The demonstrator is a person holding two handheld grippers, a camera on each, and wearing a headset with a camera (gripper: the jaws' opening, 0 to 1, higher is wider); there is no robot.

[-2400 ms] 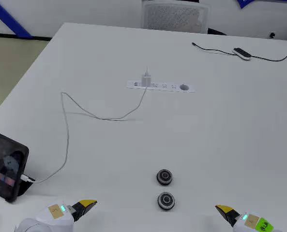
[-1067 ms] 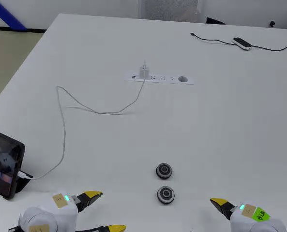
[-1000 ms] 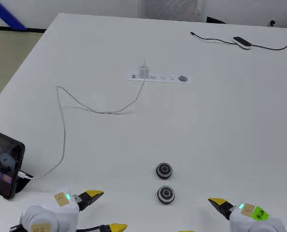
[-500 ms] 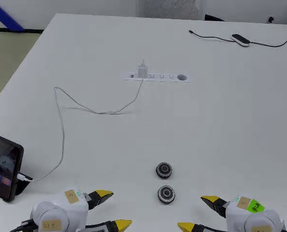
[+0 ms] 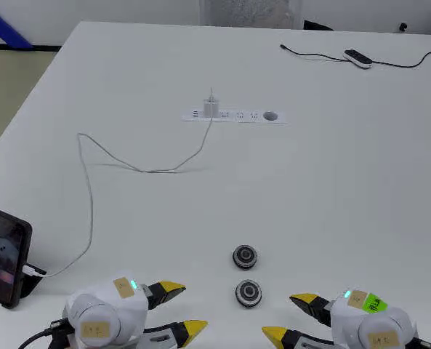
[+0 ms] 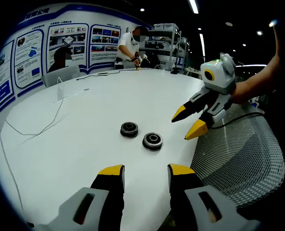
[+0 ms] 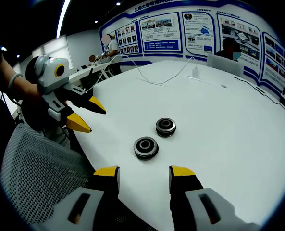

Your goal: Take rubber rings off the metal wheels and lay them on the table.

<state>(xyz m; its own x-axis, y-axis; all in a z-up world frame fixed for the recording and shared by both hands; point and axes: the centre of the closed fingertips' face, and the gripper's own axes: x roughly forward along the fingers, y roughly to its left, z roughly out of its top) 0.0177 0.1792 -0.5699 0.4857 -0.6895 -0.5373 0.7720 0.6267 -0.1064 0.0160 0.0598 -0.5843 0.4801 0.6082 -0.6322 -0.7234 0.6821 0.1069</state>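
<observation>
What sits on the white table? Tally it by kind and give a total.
Metal wheels: 2
Power strip: 1
Plug-in charger: 1
Cables, white and black: 2
Tablet: 1
Small black device: 1
Total: 8

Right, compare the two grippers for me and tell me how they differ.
The left gripper carries only tan stickers on its white body; the right gripper also has a bright green sticker. The left gripper sits left of the near wheel, its fingers pointing right; the right gripper sits on the wheel's other side, fingers pointing left. Shared: both are open, hold nothing and have yellow fingertips.
</observation>
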